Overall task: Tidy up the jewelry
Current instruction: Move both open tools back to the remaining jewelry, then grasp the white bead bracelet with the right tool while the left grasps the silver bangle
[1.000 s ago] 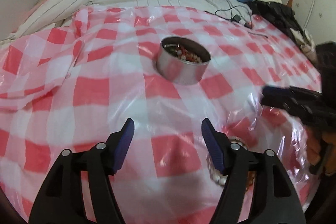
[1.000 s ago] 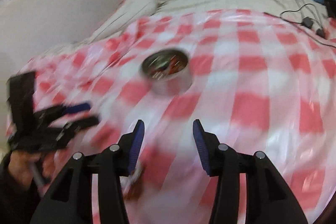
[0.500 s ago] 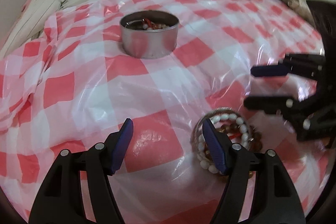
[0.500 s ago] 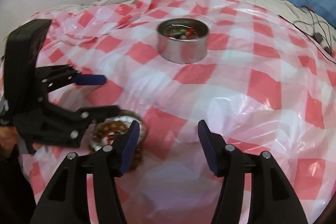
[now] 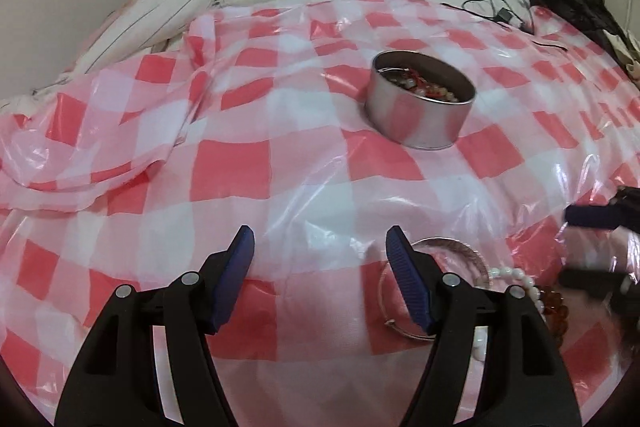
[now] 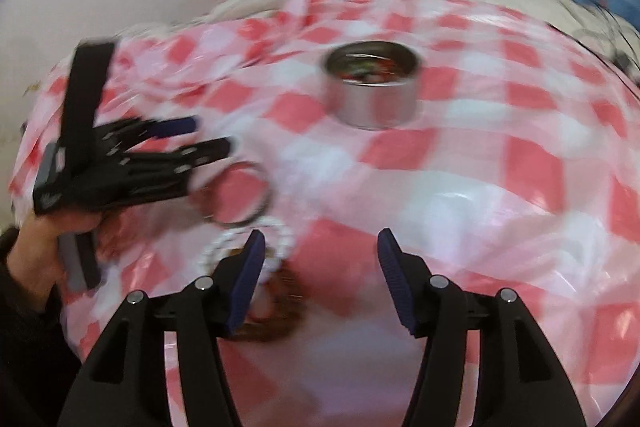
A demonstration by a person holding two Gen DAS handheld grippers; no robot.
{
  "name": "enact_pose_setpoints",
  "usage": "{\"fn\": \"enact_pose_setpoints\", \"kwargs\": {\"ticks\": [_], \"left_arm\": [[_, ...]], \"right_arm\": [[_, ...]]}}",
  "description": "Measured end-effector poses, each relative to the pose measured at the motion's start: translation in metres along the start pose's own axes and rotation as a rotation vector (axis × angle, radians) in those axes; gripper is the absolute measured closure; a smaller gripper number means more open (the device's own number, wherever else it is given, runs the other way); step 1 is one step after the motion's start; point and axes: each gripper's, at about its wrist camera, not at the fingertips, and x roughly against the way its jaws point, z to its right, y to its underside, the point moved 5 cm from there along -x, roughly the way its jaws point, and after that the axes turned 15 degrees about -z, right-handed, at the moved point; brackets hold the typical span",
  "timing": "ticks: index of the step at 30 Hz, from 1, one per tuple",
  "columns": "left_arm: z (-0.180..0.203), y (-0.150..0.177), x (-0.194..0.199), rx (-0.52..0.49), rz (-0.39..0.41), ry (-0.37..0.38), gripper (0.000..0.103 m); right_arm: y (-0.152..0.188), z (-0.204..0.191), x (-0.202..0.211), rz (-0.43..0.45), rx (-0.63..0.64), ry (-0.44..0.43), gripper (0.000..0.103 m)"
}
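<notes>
Three loose bracelets near the front of the checked sheet (image 5: 232,183): one metal bangle (image 5: 448,247), one white bead bracelet (image 5: 516,277), one brown bead bracelet (image 5: 556,307). One round tin (image 5: 420,111) farther back, beads inside. No readable writing anywhere. Left gripper (image 5: 320,267) spread, empty, just left of the bangle. Right gripper (image 6: 320,267) spread, empty. One hand (image 6: 52,247) holds the left tool.

A: Left gripper (image 5: 320,255): black plastic arms, ribbed blue finger pads, silver round screw heads at the pivots.
B: Right gripper (image 6: 320,255) same build. The left hand (image 6: 52,247) gripping the handle wears a dark sleeve (image 6: 16,307).
</notes>
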Motion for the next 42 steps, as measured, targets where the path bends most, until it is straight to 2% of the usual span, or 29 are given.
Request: {"fn": "enact_pose_setpoints", "kwargs": {"ticks": [2,4,6,9,10,12,13,15,17,18,19,21,23,24,26,28,30,33,37,39,41,42], "left_arm": [[0.008,0.0,-0.001,-0.039,-0.002,-0.006,0.038],[0.016,0.0,-0.004,-0.066,-0.007,-0.014,0.038],[0.021,0.0,-0.004,-0.082,-0.01,-0.02,0.038],[0.023,0.002,-0.003,-0.085,-0.011,-0.02,0.038],[0.023,0.002,-0.004,-0.083,-0.015,-0.02,0.038],[0.023,0.003,-0.005,-0.084,-0.023,-0.019,0.038],[0.024,0.003,-0.005,-0.088,-0.023,-0.019,0.038],[0.024,0.004,-0.004,-0.098,-0.022,-0.024,0.038],[0.023,0.004,-0.003,-0.099,-0.018,-0.033,0.037],[0.023,0.004,-0.003,-0.098,-0.018,-0.031,0.037],[0.023,0.004,-0.003,-0.096,-0.019,-0.03,0.036],[0.023,0.004,-0.003,-0.1,-0.019,-0.03,0.036],[0.024,0.004,-0.003,-0.109,-0.019,-0.031,0.036],[0.024,0.005,-0.003,-0.11,-0.019,-0.033,0.036],[0.023,0.005,-0.003,-0.108,-0.021,-0.033,0.036],[0.022,0.005,-0.002,-0.103,-0.02,-0.029,0.036],[0.022,0.005,0.0,-0.101,-0.017,-0.004,0.036],[0.028,0.007,0.001,-0.122,-0.019,0.031,0.036],[0.042,0.012,-0.002,-0.187,-0.033,0.047,0.036],[0.045,0.013,-0.004,-0.201,-0.038,0.048,0.042],[0.047,0.015,-0.009,-0.205,-0.063,0.062,0.063],[0.049,0.016,-0.011,-0.209,-0.072,0.076,0.07]], "right_arm": [[-0.001,-0.015,-0.009,-0.024,0.051,-0.006,0.046],[-0.002,-0.025,-0.018,-0.04,0.079,0.003,0.058],[-0.002,-0.029,-0.025,-0.051,0.104,0.057,0.075],[-0.003,-0.023,-0.026,-0.047,0.086,0.106,0.083],[-0.003,-0.016,-0.025,-0.048,0.066,0.145,0.084],[-0.004,0.006,-0.022,-0.046,0.037,0.32,0.085],[-0.004,0.014,-0.019,-0.04,0.011,0.331,0.085],[-0.005,0.024,-0.01,-0.019,-0.042,0.257,0.085],[-0.008,0.02,-0.004,0.012,-0.063,0.057,0.084],[-0.009,0.012,-0.006,0.002,-0.04,-0.001,0.084],[-0.01,0.004,-0.01,-0.011,-0.007,-0.003,0.084],[-0.008,-0.011,-0.021,-0.05,0.071,0.049,0.084],[-0.005,-0.017,-0.032,-0.081,0.112,0.177,0.084],[-0.005,-0.015,-0.031,-0.078,0.111,0.218,0.084],[-0.007,0.004,-0.026,-0.063,0.069,0.373,0.084],[-0.008,0.024,-0.016,-0.044,-0.003,0.425,0.084],[-0.009,0.04,-0.008,-0.026,-0.067,0.393,0.083],[-0.009,0.053,-0.005,-0.022,-0.154,0.204,0.082],[-0.006,0.054,-0.01,-0.044,-0.163,0.183,0.082],[-0.006,0.051,-0.014,-0.054,-0.146,0.206,0.082],[-0.005,0.047,-0.016,-0.058,-0.127,0.217,0.082],[-0.005,0.047,-0.016,-0.055,-0.123,0.216,0.083]]}}
